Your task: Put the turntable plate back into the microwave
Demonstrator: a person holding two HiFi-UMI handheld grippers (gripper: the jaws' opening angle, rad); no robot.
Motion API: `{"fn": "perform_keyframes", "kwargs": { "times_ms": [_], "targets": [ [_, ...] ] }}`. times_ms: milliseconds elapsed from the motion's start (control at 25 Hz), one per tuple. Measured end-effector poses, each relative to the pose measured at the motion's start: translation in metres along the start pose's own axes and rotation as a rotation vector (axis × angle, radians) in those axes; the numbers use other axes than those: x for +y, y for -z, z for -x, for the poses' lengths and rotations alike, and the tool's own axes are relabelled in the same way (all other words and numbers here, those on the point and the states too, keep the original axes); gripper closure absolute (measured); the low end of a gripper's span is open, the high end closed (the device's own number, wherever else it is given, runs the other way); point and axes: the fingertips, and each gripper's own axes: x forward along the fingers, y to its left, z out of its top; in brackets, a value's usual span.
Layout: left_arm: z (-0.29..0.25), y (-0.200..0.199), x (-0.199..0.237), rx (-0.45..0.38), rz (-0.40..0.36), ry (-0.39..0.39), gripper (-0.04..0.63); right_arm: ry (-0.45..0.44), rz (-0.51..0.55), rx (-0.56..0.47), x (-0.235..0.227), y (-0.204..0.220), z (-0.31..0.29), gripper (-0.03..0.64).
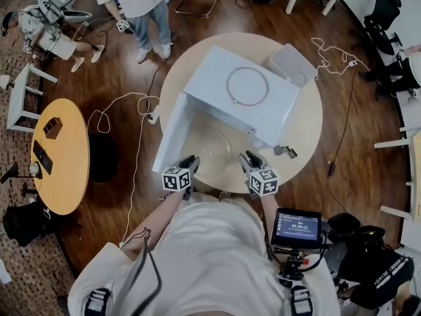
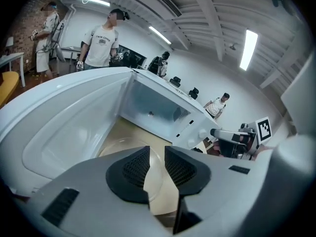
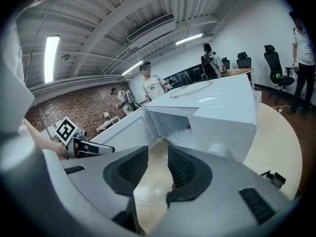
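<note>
Both jaws slightly apart, empty | turntable plate (image 1: pixel 210 147) flat on table (image 1: pixel 304 131) — between left gripper (image 1: pixel 190 161) and right gripper (image 1: pixel 249 158)

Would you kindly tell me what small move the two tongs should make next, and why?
Probably lower both onto the near rim of the turntable plate and close. The plate lies flat on the table before the open microwave, and the left tongs and right tongs hover at its near edge, each open with nothing gripped.
</note>
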Motion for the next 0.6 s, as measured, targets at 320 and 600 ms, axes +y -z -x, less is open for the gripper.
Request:
{"fn": "perform_keyframes", "kwargs": {
  "times_ms": [320,600],
  "targets": [
    [0.001,-0.021,0.024,0.003,-0.044,-0.008,0.518,0.064,0.007,-0.003,-0.002,-0.011,-0.006,0.515],
    [0.009,-0.025,0.045,0.028,-0.081,-0.002,0.518,0.093,0.015,0.004,0.007,-0.013,-0.017,0.515]
  ]
}}
